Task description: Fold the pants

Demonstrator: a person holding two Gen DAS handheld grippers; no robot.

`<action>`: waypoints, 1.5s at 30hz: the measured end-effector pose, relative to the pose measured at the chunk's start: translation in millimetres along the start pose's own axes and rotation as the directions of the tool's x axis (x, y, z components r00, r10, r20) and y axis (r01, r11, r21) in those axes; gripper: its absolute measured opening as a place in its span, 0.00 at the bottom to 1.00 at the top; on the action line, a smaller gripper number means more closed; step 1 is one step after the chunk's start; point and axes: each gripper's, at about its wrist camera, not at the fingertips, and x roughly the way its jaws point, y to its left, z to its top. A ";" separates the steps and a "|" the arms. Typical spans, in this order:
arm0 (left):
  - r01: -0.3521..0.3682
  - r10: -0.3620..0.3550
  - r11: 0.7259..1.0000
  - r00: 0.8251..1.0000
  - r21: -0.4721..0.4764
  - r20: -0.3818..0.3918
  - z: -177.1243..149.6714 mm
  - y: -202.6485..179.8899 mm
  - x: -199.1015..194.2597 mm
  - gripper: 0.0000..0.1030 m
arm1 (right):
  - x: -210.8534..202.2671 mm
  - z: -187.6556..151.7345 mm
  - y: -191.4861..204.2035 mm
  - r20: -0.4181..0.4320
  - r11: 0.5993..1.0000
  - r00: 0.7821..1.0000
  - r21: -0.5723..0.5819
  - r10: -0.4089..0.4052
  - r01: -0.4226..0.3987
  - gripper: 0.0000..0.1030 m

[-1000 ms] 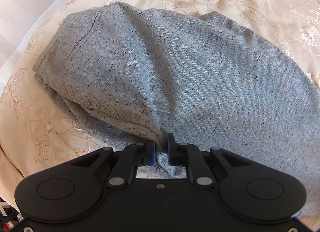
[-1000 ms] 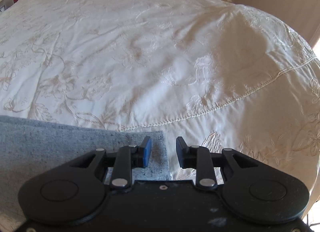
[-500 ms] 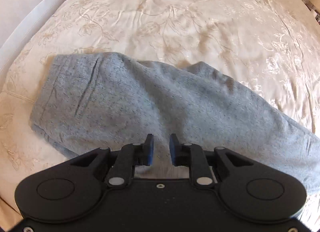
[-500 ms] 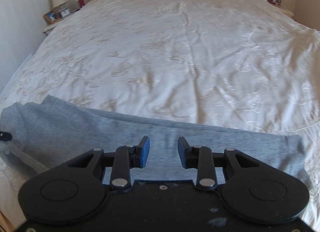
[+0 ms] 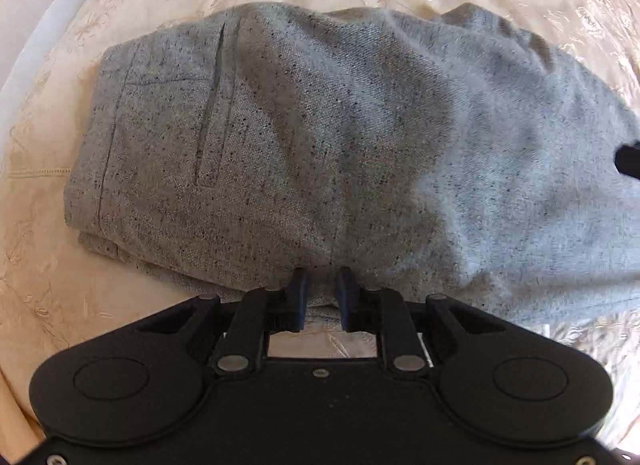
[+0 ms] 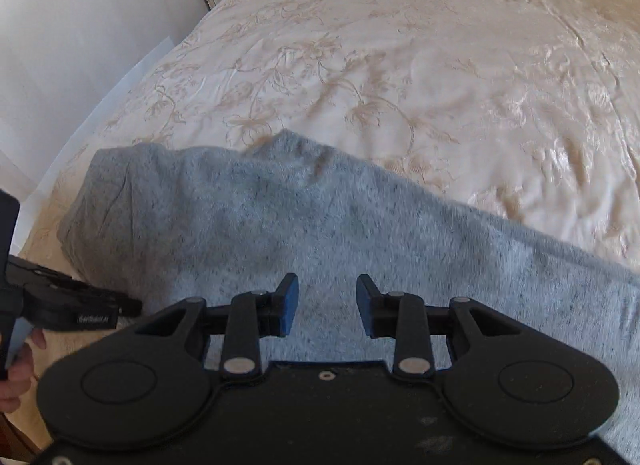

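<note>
The grey speckled pants point(image 5: 340, 137) lie across the embroidered cream bedspread point(image 6: 420, 65), filling the middle of both views; their right end is cut off by the frame edge, and in the right wrist view the cloth is blurred. The left gripper point(image 5: 322, 293) points straight down at the near edge of the pants, its jaws narrow with the hem between them, though whether the pads pinch it cannot be told. The right gripper point(image 6: 327, 303) hangs tilted over the pants, its jaws just having been opening, nothing between them.
</note>
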 end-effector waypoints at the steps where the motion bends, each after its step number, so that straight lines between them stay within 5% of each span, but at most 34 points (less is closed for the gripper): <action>1: 0.046 -0.046 0.999 0.999 -0.016 0.005 7.2 2.1 -11.0 0.21 | 1.4 9.8 2.3 0.033 1.000 0.999 -0.018 -0.011 0.012 0.34; 3: 0.143 -0.140 0.989 0.987 -0.034 0.074 26.9 5.9 -36.9 0.23 | 10.0 33.9 3.6 0.076 1.000 0.997 -0.026 -0.016 0.018 0.36; 8: 0.166 -0.160 0.986 0.968 -0.017 0.192 92.7 3.2 -56.1 0.24 | 52.7 87.4 4.4 0.078 0.999 0.997 -0.039 -0.020 0.024 0.36; 13: 0.186 -0.183 0.983 0.969 0.001 0.167 136.2 -11.2 -36.0 0.24 | 109.4 103.8 4.2 -0.102 0.997 0.994 -0.068 -0.028 0.021 0.35; 14: 0.194 -0.193 0.981 0.969 0.007 0.154 138.0 -13.2 -31.7 0.24 | 111.8 100.6 5.0 -0.128 0.997 0.992 -0.082 -0.018 0.008 0.22; 15: 0.205 -0.205 0.979 0.969 0.014 0.140 141.5 -16.4 -28.0 0.24 | 107.6 93.4 7.2 -0.125 0.995 0.992 -0.103 -0.011 -0.002 0.06; 25: 0.327 -0.328 0.943 0.945 0.067 -0.005 174.8 -60.0 10.1 0.34 | 75.1 46.1 17.8 -0.081 0.987 0.997 -0.161 0.006 -0.019 0.05; 28: 0.297 -0.292 0.948 0.955 0.116 -0.054 182.1 -72.9 13.7 0.37 | 73.3 44.3 18.0 -0.080 0.987 0.997 -0.158 0.001 -0.013 0.05; 32: 0.164 -0.150 0.963 0.985 0.216 -0.080 179.7 -81.6 20.8 0.39 | 68.4 41.3 18.5 -0.075 0.986 0.997 -0.163 0.001 -0.014 0.05; 34: 0.151 -0.127 0.963 0.985 0.225 -0.117 178.9 -82.8 28.0 0.30 | 66.3 39.0 19.0 -0.074 0.986 0.997 -0.167 0.003 -0.016 0.05; 36: 0.181 -0.160 0.970 0.978 0.160 -0.133 181.8 -77.6 34.4 0.04 | 64.8 36.6 19.9 -0.074 0.984 0.997 -0.175 0.007 -0.020 0.05; 41: 0.231 -0.231 0.973 0.973 0.015 0.023 197.4 -61.2 19.0 0.02 | 58.9 28.1 22.1 -0.049 0.981 0.999 -0.192 -0.014 0.004 0.07; 45: 0.215 -0.218 0.975 0.973 0.053 0.070 196.7 -68.3 16.8 0.01 | 47.4 26.3 12.8 -0.010 0.992 1.000 -0.122 -0.026 0.025 0.10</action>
